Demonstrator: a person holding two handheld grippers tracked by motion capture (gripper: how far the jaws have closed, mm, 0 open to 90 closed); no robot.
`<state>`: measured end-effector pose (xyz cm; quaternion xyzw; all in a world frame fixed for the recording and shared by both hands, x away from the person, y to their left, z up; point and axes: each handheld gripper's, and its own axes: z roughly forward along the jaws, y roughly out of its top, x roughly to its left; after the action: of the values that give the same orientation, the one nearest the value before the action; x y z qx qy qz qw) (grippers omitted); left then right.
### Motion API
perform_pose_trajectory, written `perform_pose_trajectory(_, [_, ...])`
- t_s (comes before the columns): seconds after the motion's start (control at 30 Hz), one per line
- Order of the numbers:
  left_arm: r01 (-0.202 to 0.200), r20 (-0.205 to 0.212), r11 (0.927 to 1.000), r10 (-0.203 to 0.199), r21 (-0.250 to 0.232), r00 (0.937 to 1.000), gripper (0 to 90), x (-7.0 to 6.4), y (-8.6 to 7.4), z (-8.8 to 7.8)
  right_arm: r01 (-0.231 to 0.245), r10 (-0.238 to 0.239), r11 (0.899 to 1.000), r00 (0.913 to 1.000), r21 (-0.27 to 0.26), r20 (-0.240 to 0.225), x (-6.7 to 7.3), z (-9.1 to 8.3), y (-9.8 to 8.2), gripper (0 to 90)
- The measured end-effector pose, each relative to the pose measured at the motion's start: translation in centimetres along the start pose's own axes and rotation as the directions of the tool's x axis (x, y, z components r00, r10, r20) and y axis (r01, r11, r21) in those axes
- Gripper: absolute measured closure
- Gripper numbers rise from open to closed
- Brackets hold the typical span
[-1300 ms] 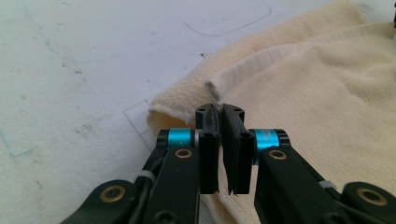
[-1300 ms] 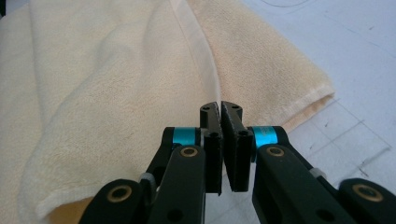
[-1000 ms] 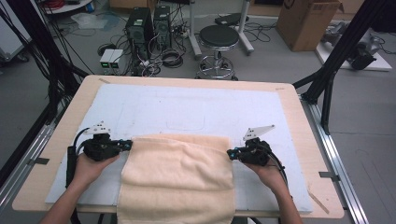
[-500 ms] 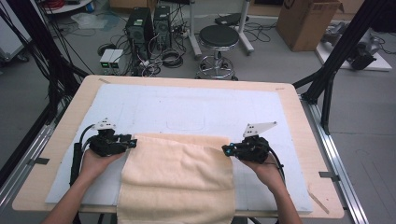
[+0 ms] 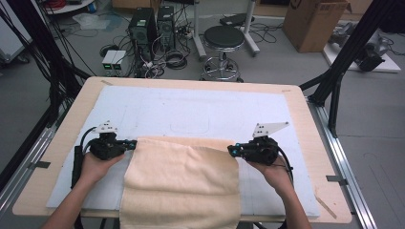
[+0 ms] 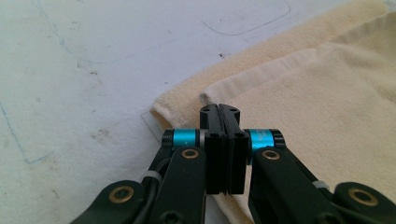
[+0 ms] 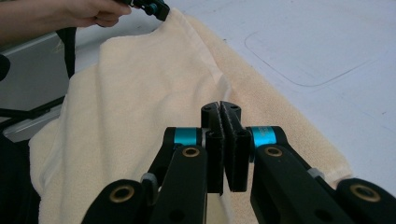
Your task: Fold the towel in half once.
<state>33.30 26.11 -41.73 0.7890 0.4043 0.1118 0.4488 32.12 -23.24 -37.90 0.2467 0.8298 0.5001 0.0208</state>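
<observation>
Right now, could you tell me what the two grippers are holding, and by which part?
Both grip the cream towel: the left gripper at its folded layer's left corner, the right gripper at its right corner.

A wooden counter (image 5: 305,112) carries a white mat (image 5: 191,107) that covers most of its top, with faint outlines drawn on it. A cream towel (image 5: 184,186) lies on the mat, folded over itself and hanging over the near edge.

Cream towel (image 5: 184,183), white mat (image 5: 191,112) with faint, perhaps blue, outlines, black claws with cyan bands, tan table (image 5: 57,143)
</observation>
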Motion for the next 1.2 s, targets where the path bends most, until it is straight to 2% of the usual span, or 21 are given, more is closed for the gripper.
perform_pose_trajectory(0.07, [0.006,0.019,0.9995,-0.005,-0.03,0.9998,88.6,-0.3,0.0,-0.8,0.001,-0.001,1.0,1.0,-0.006,-0.003,0.2,-0.2,0.0,88.5])
perform_pose_trajectory(0.27, [-0.038,0.061,0.9948,0.044,-0.095,0.9972,88.7,-2.1,-0.7,-4.4,0.031,-0.031,0.999,0.9995,-0.016,-0.01,1.9,-1.4,0.1,88.5])
perform_pose_trajectory(0.33, [-0.069,0.059,0.9907,0.076,-0.117,0.9953,88.8,-3.2,-1.3,-5.9,0.057,-0.057,0.998,0.9983,-0.033,-0.011,3.1,-2.0,0.1,88.5])
perform_pose_trajectory(0.4, [-0.092,0.074,0.9862,0.103,-0.137,0.9919,89.7,-4.3,-2.0,-7.4,0.089,-0.089,0.995,0.996,-0.038,-0.01,4.7,-2.6,0.0,88.5])
perform_pose_trajectory(0.53, [-0.121,0.081,0.9777,0.136,-0.172,0.9874,89.7,-6.4,-4.1,-10.2,0.14,-0.141,0.989,0.9894,-0.038,-0.033,8.0,-3.6,-0.5,88.5])
perform_pose_trajectory(0.63, [-0.135,0.102,0.9734,0.156,-0.185,0.9825,89.7,-7.3,-5.5,-11.2,0.161,-0.163,0.986,0.9843,-0.035,-0.068,10.3,-4.1,-1.3,88.5])
perform_pose_trajectory(0.67, [-0.149,0.107,0.9705,0.171,-0.189,0.9794,89.5,-7.5,-5.7,-11.1,0.169,-0.171,0.985,0.981,-0.029,-0.091,10.8,-4.1,-1.5,88.4])
perform_pose_trajectory(0.73, [-0.152,0.113,0.9715,0.174,-0.182,0.9782,80.6,-7.5,-5.7,-10.6,0.181,-0.18,0.984,0.978,-0.004,-0.105,11.3,-3.9,-1.9,86.5])
perform_pose_trajectory(0.8, [-0.139,0.14,0.9729,0.166,-0.185,0.9761,73.3,-7.2,-5.3,-9.9,0.177,-0.176,0.984,0.9762,-0.002,-0.127,11.1,-3.7,-2.3,80.9])
perform_pose_trajectory(0.83, [-0.143,0.144,0.9721,0.171,-0.186,0.9748,71.8,-7.0,-5.0,-9.4,0.162,-0.161,0.987,0.9749,-0.006,-0.153,10.7,-3.6,-2.4,76.1])
perform_pose_trajectory(0.87, [-0.15,0.146,0.9729,0.176,-0.176,0.9735,68.1,-6.9,-4.8,-8.8,0.146,-0.147,0.989,0.9762,-0.017,-0.159,10.3,-3.5,-2.4,72.7])
perform_pose_trajectory(0.9, [-0.163,0.143,0.9741,0.186,-0.157,0.9721,63.5,-6.7,-4.6,-8.1,0.135,-0.135,0.991,0.9793,-0.007,-0.151,9.9,-3.3,-2.4,72.3])
perform_pose_trajectory(0.93, [-0.173,0.144,0.9746,0.194,-0.141,0.9705,59.6,-6.6,-4.4,-7.4,0.144,-0.142,0.989,0.9818,0.011,-0.127,9.5,-3.0,-2.4,69.9])
perform_pose_trajectory(1.0, [-0.184,0.16,0.9778,0.198,-0.101,0.967,56.4,-6.2,-4.1,-6.1,0.14,-0.134,0.989,0.9846,0.041,-0.112,8.6,-2.1,-2.7,65.3])
perform_pose_trajectory(1.13, [-0.191,0.138,0.9813,0.193,-0.027,0.9716,54.2,-5.5,-4.1,-4.1,0.132,-0.122,0.987,0.9868,0.094,-0.106,7.3,0.0,-3.9,56.0])
perform_pose_trajectory(1.2, [-0.195,0.133,0.9805,0.191,0.018,0.9725,54.2,-5.4,-4.0,-3.3,0.153,-0.14,0.98,0.9845,0.13,-0.105,7.2,1.1,-4.6,51.2])
